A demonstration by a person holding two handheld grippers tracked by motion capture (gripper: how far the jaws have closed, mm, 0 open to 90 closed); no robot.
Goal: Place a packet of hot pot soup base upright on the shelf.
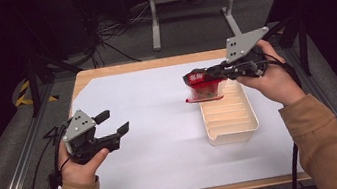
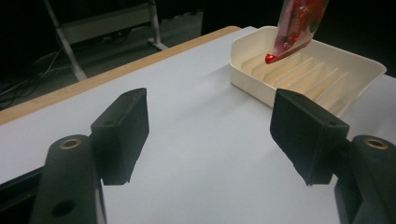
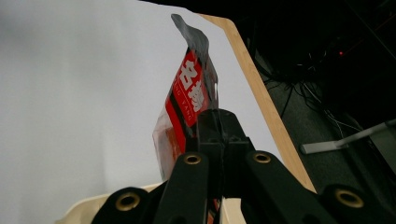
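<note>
Overhead, your right gripper [image 1: 193, 78] is clamping a red snack pouch [image 1: 204, 87], dangling it over the far end of the cream slotted tray [image 1: 231, 120], whose slots are lying bare. Your left gripper [image 1: 112, 123] is hovering over the white table [image 1: 161, 126], jaws apart and gripping nothing.

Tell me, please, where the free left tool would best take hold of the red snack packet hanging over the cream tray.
Probably the lower body of the red snack packet, from its open left side. The right tool is shut on the top seal, so the packet hangs flat above the cream tray, its bottom edge free. The left tool stands open over the white sheet.
</note>
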